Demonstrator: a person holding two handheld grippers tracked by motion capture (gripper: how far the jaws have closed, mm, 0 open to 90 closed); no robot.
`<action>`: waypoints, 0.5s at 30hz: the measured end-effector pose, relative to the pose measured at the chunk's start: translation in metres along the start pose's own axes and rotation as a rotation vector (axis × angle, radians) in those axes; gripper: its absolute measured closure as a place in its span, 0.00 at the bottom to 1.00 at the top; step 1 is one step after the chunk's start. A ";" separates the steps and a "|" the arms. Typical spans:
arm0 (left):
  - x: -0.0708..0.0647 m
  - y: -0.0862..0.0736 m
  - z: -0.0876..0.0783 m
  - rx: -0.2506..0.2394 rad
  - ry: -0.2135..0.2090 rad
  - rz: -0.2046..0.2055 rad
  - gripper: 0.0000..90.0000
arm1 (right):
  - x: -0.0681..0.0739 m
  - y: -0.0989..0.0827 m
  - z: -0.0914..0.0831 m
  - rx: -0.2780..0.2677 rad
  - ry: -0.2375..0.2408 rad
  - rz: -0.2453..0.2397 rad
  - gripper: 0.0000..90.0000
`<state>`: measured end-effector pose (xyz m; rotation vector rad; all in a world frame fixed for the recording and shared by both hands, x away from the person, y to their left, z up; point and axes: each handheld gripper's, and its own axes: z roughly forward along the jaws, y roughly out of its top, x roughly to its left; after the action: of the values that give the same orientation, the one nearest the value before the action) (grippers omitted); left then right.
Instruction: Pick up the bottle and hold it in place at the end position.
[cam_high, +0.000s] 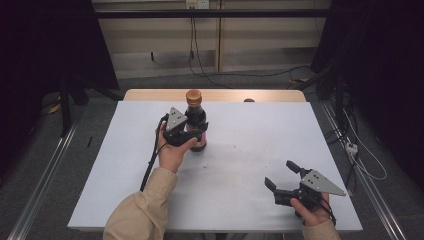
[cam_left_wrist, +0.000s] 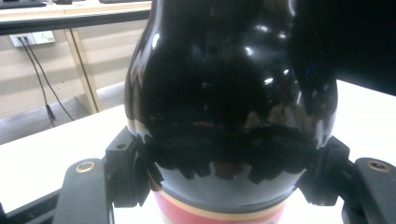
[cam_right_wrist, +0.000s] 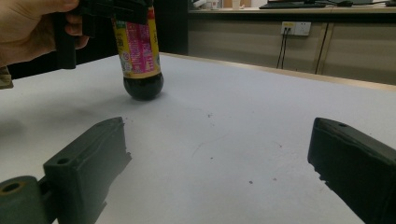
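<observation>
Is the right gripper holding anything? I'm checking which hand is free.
No: the right gripper rests open on the table, nothing between its jaws.

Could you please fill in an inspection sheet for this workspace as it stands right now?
Surface: white table top, faint scuffs and specks mid-table.
Job's things: dark glossy sauce bottle with a brown cap, upright, pink and yellow label.
Clutter: nothing seen.
Grippers: left gripper shut on the bottle's body; right gripper open, holding nothing, low over the table's near right corner.
Cables: black cable trails from the left gripper; cords hang from a wall socket.
Surroundings: pale wall panels, grey floor, dark curtains either side.
</observation>
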<state>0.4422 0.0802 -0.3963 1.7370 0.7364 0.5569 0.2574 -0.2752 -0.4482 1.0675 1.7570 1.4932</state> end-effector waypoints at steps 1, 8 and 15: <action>-0.001 0.000 0.001 0.001 0.000 0.004 0.34 | 0.000 0.000 0.000 0.000 0.000 -0.002 0.05; -0.005 0.001 0.009 0.012 -0.028 0.022 0.34 | 0.000 0.001 -0.001 -0.005 -0.006 0.001 0.05; -0.013 0.006 0.015 0.004 -0.040 0.027 0.34 | 0.000 0.001 -0.001 -0.005 -0.003 0.001 0.05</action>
<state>0.4447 0.0591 -0.3946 1.7592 0.6874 0.5371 0.2566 -0.2760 -0.4471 1.0680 1.7501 1.4946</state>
